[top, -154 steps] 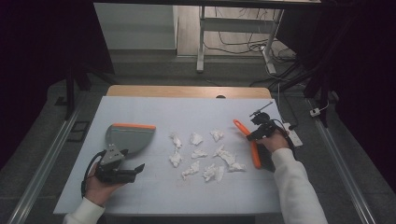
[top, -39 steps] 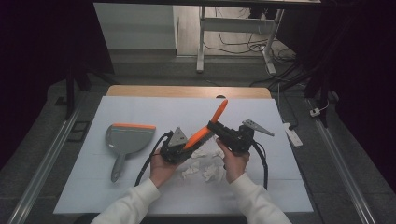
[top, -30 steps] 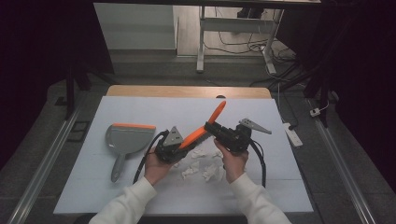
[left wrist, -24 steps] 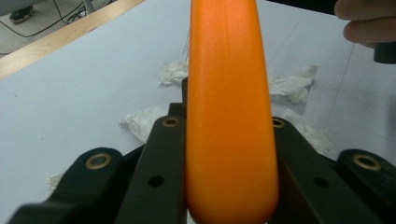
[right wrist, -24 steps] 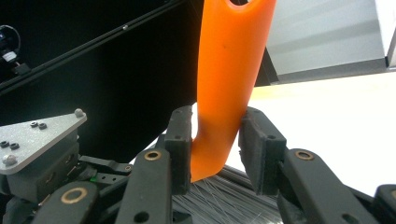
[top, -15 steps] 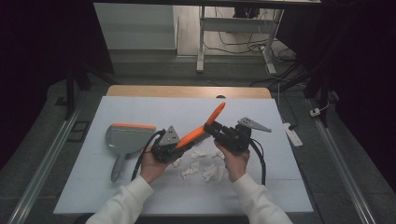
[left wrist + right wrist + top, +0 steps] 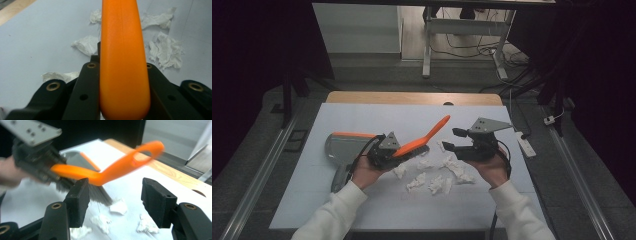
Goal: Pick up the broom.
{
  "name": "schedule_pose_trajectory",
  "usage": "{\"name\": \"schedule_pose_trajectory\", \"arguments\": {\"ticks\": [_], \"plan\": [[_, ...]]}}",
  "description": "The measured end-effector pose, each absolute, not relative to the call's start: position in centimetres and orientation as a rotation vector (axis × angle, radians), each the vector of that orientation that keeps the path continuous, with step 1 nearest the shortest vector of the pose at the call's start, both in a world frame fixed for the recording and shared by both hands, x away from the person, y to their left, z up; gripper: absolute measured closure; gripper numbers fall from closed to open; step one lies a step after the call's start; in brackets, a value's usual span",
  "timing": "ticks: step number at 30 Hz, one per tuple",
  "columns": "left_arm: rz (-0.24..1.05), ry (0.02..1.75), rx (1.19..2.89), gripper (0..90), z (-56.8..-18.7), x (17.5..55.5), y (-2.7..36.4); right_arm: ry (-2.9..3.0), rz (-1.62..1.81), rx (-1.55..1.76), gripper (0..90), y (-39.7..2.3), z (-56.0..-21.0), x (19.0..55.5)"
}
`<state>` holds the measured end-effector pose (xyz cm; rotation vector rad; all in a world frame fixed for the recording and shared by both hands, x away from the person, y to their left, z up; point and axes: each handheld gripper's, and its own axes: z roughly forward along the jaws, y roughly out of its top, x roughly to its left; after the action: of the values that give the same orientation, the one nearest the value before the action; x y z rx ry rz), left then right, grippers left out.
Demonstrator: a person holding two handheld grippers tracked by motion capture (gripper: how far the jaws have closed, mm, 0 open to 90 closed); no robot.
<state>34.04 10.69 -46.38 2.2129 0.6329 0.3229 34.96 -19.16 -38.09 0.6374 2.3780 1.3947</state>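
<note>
While left tongs (image 7: 388, 151) clench the orange brush (image 7: 424, 140) mid-frame, right tongs (image 7: 451, 140) have just been opening, nothing between them.

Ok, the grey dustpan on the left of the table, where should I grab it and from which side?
Grip the dustpan by its handle, which points toward the near table edge. Come from above on that near side; the handle is narrow and bare, while the pan's body is too wide for jaws.

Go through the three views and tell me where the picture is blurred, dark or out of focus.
High view: evenly lit white table, dark surroundings, fairly sharp. Left gripper view: the orange brush sits so close it looks soft; paper scraps behind are clearer. Right gripper view: motion blur smears the brush handle and the left tongs; its own black jaws stay sharp.
</note>
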Motion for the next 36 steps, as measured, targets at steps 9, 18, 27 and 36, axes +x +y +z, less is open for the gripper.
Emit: {"name": "schedule_pose_trajectory", "arguments": {"ticks": [9, 18, 27, 36], "plan": [[0.27, 0.546, 2.341, 80.2, -45.7, 35.1, 9.3, 2.495, 1.26, 0.474, 36.0, -17.1, -37.7, 35.4], [0.26, 0.466, 2.41, 80.2, -44.5, 35.7, 8.0, 2.586, 1.169, 0.406, 35.6, -16.0, -37.6, 36.7], [0.237, 0.397, 2.474, 80.2, -43.8, 36.4, 7.3, 2.67, 1.086, 0.387, 35.2, -15.4, -38.5, 38.0], [0.185, 0.344, 2.517, 80.2, -44.1, 36.9, 6.5, 2.773, 0.94, 0.313, 35.9, -14.9, -39.7, 38.8]]}}
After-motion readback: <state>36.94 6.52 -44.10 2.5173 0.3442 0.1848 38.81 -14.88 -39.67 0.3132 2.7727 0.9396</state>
